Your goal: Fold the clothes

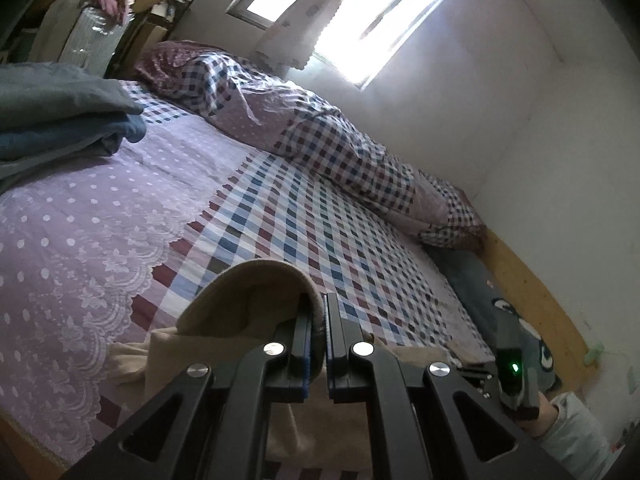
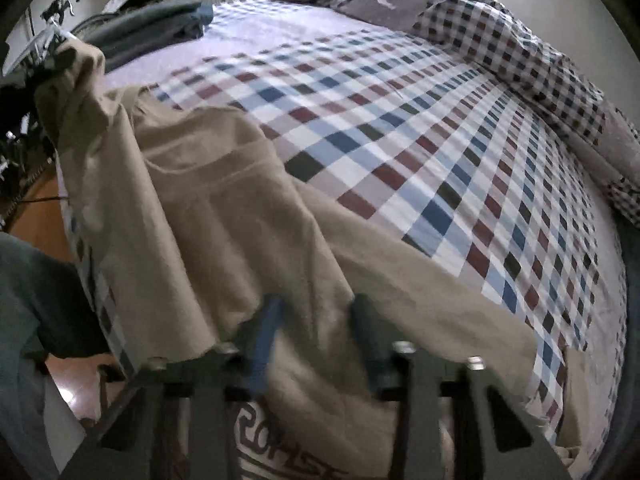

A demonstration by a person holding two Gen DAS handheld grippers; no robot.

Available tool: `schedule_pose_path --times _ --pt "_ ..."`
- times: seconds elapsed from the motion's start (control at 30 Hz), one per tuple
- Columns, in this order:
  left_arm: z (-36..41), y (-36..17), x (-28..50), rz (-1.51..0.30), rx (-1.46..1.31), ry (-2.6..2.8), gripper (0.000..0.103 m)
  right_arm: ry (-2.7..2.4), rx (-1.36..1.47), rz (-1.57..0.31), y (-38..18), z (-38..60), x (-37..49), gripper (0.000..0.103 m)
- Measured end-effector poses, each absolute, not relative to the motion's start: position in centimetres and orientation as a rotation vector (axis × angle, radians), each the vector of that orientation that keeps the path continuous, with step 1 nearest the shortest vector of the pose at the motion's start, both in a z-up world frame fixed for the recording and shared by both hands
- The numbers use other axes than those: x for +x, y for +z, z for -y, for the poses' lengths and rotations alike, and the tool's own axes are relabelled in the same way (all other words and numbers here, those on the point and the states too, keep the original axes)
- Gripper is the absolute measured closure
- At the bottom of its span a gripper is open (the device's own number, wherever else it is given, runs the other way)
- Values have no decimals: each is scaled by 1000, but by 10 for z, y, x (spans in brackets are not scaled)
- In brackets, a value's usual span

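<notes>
Left gripper (image 1: pixel 319 322) is clamped on a fold of the beige shirt (image 2: pixel 224 208); its fingers (image 1: pixel 303 332) pinch the cloth, which arches up over the tips and drapes down on the near side. Right gripper (image 2: pixel 316 332) is badly motion-blurred. Its fingers (image 2: pixel 366 340) appear a little apart in the picture, with beige cloth lying between and below them; I cannot tell whether they press on it.

Shirt lies at the near edge of the bed (image 2: pixel 420 148), spread over the checked sheet, one corner lifted high at the left of the right-wrist view. Printed lettering (image 2: pixel 280 460) shows on the cloth below the right gripper.

Further back: a rolled checked quilt (image 1: pixel 320 136) along the wall under the window (image 1: pixel 352 20), and a grey-blue folded blanket (image 1: pixel 60 108) at the far left.

My right hand (image 1: pixel 540 416), in a pale sleeve, shows at the lower right of the left-wrist view.
</notes>
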State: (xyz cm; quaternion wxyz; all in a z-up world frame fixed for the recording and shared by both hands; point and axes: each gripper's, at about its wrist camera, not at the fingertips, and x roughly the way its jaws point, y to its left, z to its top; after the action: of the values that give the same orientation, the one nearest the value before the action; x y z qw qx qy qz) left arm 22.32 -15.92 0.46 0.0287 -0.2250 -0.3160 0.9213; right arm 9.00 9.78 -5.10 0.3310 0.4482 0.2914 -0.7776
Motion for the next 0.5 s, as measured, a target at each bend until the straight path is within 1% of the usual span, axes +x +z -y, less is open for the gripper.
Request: schedule_pose_path --times 0.07,0.23,0.5 --pt "164 4 227 1006 -691 2835 99 -2036 1146 -777 -43 -100 102 98" --pt "170 1 236 1055 -696 2827 99 -1973 1101 -811 -32 -100 146 99" --pt "177 -2 242 1087 -729 2851 99 -1829 1071 -934 -66 -87 223 100"
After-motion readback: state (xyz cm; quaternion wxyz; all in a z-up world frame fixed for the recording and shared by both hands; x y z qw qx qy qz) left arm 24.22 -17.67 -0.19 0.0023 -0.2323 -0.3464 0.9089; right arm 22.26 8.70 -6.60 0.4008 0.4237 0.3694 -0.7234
